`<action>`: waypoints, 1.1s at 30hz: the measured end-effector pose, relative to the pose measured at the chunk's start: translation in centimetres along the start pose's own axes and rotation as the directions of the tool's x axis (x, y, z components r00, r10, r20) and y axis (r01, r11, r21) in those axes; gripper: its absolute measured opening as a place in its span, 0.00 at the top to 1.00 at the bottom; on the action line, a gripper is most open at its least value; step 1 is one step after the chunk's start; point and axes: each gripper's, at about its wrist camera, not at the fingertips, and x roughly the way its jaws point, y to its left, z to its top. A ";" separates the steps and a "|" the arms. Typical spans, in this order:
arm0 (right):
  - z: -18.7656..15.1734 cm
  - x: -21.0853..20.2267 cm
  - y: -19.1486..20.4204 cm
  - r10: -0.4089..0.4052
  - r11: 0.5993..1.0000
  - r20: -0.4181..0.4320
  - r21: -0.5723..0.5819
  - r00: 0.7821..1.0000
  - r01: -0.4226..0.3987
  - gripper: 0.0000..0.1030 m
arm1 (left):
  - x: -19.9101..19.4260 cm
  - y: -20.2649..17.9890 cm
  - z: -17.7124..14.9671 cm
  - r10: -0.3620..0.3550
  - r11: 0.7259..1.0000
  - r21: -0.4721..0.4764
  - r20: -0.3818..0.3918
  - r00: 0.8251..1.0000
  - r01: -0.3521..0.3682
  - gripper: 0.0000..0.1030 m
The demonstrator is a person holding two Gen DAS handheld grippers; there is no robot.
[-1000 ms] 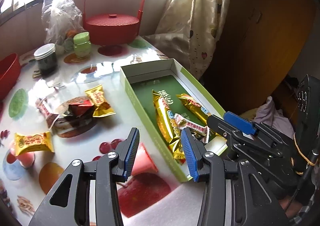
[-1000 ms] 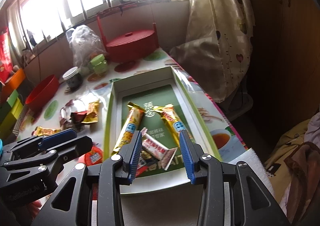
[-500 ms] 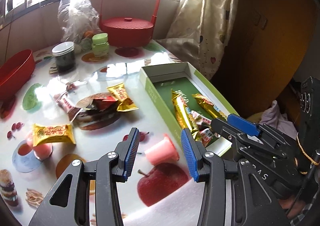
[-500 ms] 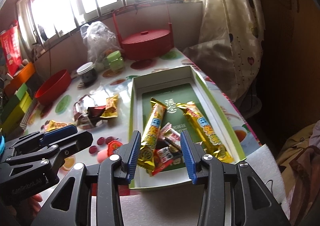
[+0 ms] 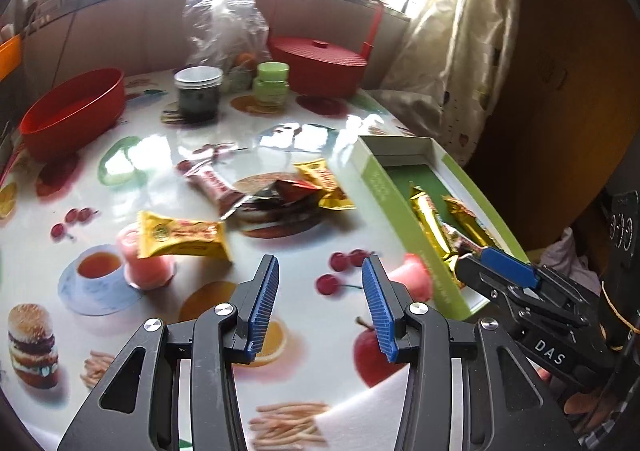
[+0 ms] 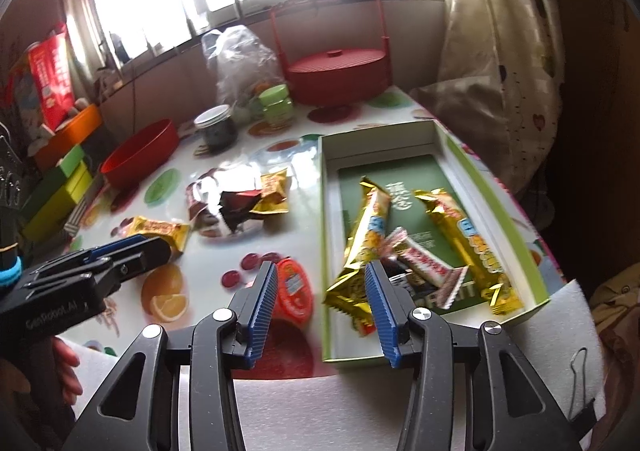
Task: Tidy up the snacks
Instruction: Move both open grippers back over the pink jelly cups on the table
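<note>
A green open box [image 6: 496,187] on the table's right side holds two gold bars [image 6: 370,227] and small white-red candies [image 6: 424,265]; it also shows in the left wrist view [image 5: 384,191]. Loose snacks lie left of it: a yellow packet [image 5: 182,239], a gold packet [image 5: 324,183], a dark red wrapper [image 5: 288,189], a pink-white bar [image 5: 212,181] and a red jelly cup [image 6: 294,289]. My left gripper [image 5: 318,297] is open and empty above the table, near the yellow packet. My right gripper [image 6: 318,299] is open and empty over the box's near-left edge.
At the back stand a red bowl [image 5: 74,111], a dark jar [image 5: 199,93], a green jar [image 5: 272,85], a plastic bag [image 5: 224,23] and a red lidded basket [image 5: 318,65]. A curtain [image 5: 448,51] hangs at the right. Coloured boxes [image 6: 60,187] sit at far left.
My left gripper has swung left, away from the box toward the loose snacks. My right gripper has shifted left to the box's near-left edge. Both stay open and empty.
</note>
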 end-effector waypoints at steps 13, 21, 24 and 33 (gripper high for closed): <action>-0.7 3.0 4.1 0.037 0.993 -0.074 -0.110 0.997 -0.045 0.56 | -1.1 4.2 -0.8 0.050 0.995 -0.082 0.015 0.999 -0.049 0.56; -0.5 4.8 5.8 0.053 0.987 -0.095 -0.148 0.994 -0.066 0.56 | -1.2 6.5 -1.4 0.082 0.988 -0.132 0.007 0.997 -0.080 0.56; -0.5 5.3 6.7 0.077 0.980 -0.094 -0.177 0.993 -0.093 0.56 | -1.4 7.1 -1.5 0.087 0.986 -0.141 0.007 0.996 -0.085 0.56; -0.6 6.1 7.9 0.103 0.969 -0.088 -0.216 0.991 -0.120 0.48 | -1.1 9.1 -2.1 0.106 0.980 -0.171 -0.011 0.994 -0.106 0.56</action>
